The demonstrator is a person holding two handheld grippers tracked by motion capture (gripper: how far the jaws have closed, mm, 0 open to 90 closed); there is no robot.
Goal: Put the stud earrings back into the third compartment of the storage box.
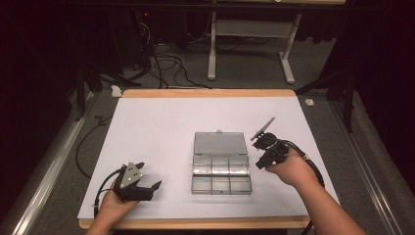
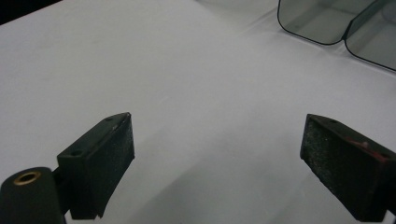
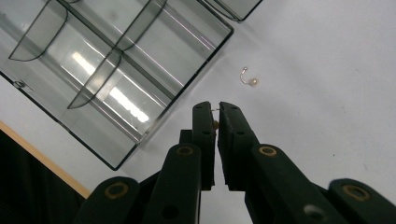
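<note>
On the near-left part of the white surface (image 1: 161, 122), the left tool (image 1: 147, 184) sits low with its jaws spread wide and nothing between them. Mid-surface lies a clear plastic compartment box (image 1: 221, 175), lid open. Right of it, the right tool (image 3: 217, 111) has its jaws pressed on a small hooked earring (image 3: 215, 124); another small pearl-tipped hook (image 3: 249, 80) lies just beyond.

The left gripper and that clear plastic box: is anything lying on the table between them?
Nothing: the high view shows bare white tabletop between the left gripper and the box.
</note>
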